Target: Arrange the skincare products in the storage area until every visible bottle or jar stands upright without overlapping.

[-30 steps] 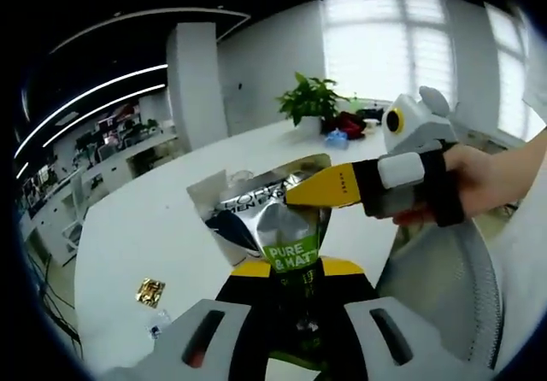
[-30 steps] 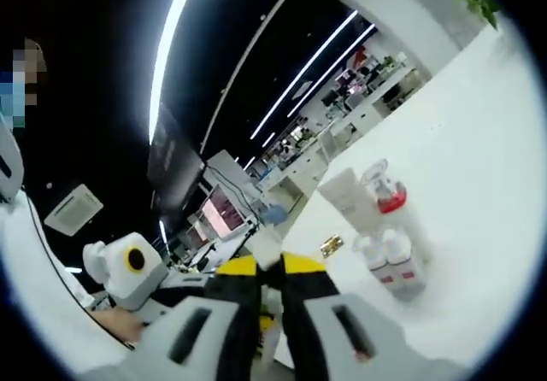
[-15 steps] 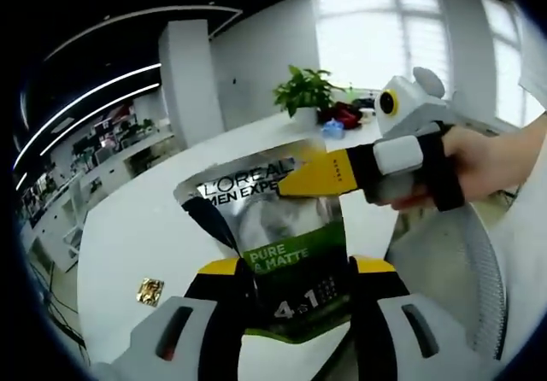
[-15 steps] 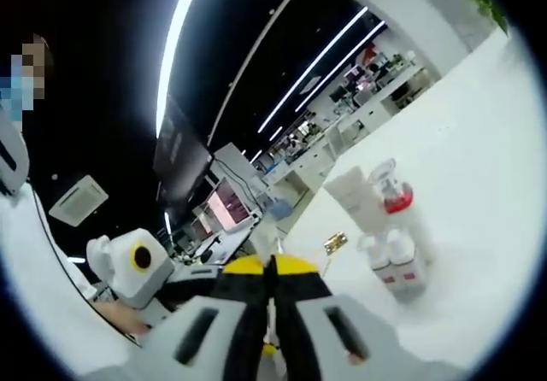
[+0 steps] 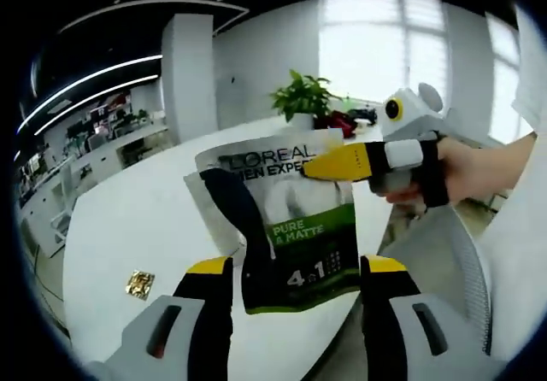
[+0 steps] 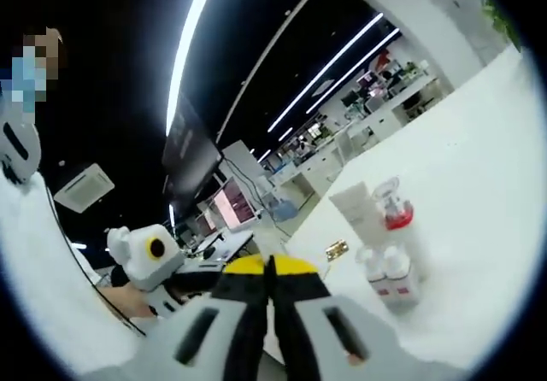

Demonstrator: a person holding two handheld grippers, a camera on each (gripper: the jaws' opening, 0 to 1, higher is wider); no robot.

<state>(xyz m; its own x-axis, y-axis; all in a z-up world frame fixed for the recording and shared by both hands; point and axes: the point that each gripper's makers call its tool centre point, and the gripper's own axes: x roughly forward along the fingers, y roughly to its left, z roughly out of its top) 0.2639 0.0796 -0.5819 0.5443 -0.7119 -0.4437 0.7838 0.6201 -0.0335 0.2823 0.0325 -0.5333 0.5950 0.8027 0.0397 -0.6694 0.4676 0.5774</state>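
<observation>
A silver and green L'Oreal pouch [image 5: 295, 227] hangs in the air over the white table [image 5: 128, 219]. My right gripper [image 5: 318, 166], held by a hand, is shut on the pouch's top right corner. Either side of the pouch's lower part stand the jaws of my left gripper [image 5: 295, 272], open wide and apart from it. In the right gripper view my right gripper [image 6: 270, 272] has its jaws pressed together. On the table stand a white tube [image 6: 357, 214], a pump bottle with a red collar [image 6: 394, 216] and two small white bottles [image 6: 389, 272], all upright.
A small gold packet [image 5: 139, 284] [image 6: 336, 249] lies flat on the table near the bottles. A potted plant [image 5: 303, 99] stands at the far end. A grey mesh chair [image 5: 457, 278] is close on the right. My left gripper [image 6: 158, 257] shows with a hand.
My left gripper has opened and let go of the pouch's bottom. The pouch has unfolded and now hangs from the right gripper alone.
</observation>
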